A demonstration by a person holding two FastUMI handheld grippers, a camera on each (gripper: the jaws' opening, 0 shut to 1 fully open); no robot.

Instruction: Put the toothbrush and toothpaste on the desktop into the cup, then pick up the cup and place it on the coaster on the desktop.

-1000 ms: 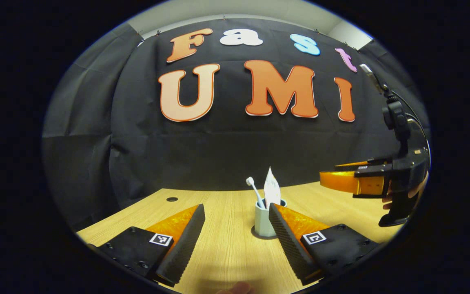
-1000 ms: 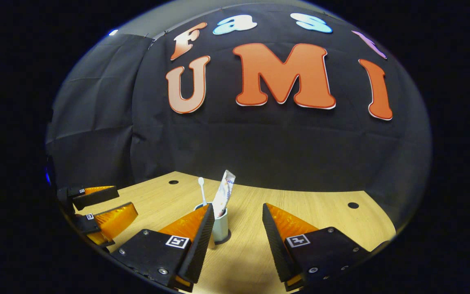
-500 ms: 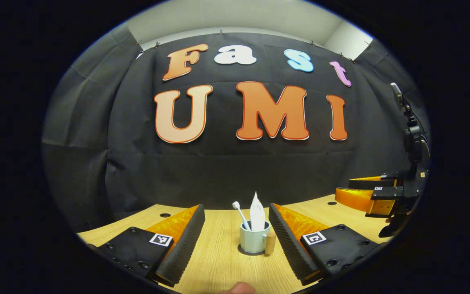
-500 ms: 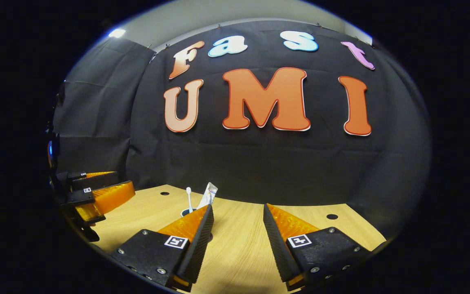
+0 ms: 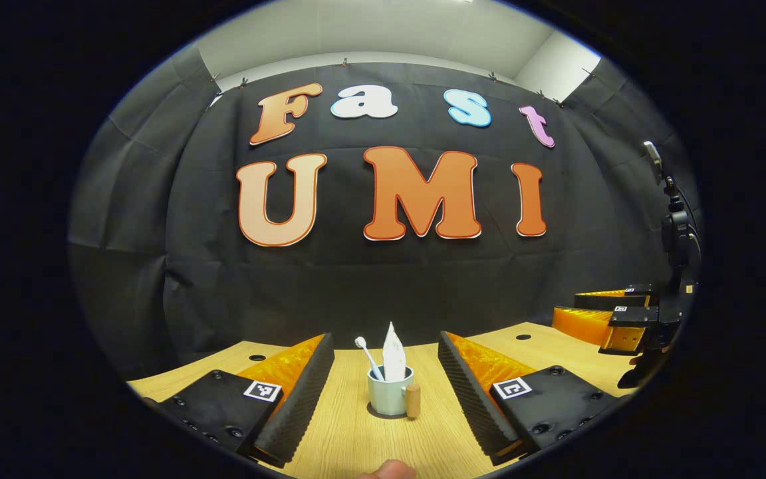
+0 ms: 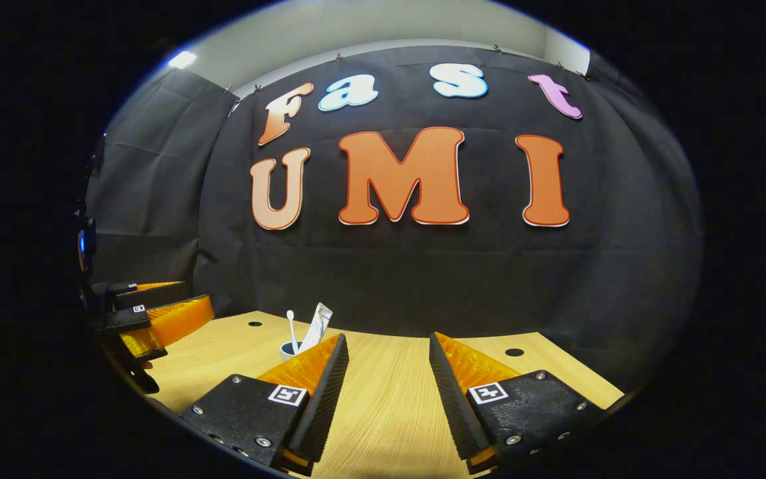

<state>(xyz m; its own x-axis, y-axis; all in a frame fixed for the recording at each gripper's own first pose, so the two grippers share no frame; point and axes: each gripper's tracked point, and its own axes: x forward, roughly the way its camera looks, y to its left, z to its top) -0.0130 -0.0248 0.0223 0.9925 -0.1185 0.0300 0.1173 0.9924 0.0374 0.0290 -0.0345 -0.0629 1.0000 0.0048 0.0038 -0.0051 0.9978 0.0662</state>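
Observation:
A pale cup point(image 5: 386, 396) with a wooden handle point(image 5: 413, 401) stands upright on the desk, a dark coaster rim point(image 5: 383, 415) showing under its base. A white toothbrush point(image 5: 364, 352) and a white toothpaste tube point(image 5: 392, 351) stick up out of it. My left gripper point(image 5: 385, 336) is open, well short of the cup, nothing between its fingers. In the right gripper view the cup point(image 6: 285, 348) sits far left, half hidden behind a finger, with the toothbrush point(image 6: 291, 325) and tube point(image 6: 320, 322) above it. My right gripper point(image 6: 387, 337) is open and holds nothing.
The wooden desk point(image 5: 350, 439) has small round holes point(image 5: 257, 357) near its back edge point(image 6: 514, 352). The right gripper point(image 5: 566, 306) hovers at the desk's right side, the left gripper point(image 6: 198, 296) at its left side. A fingertip point(image 5: 386, 469) shows at the bottom edge.
Both grippers have drawn back from the cup, which now looks smaller and farther off. The cup, toothbrush and tube have stayed in place. Both grippers remain open.

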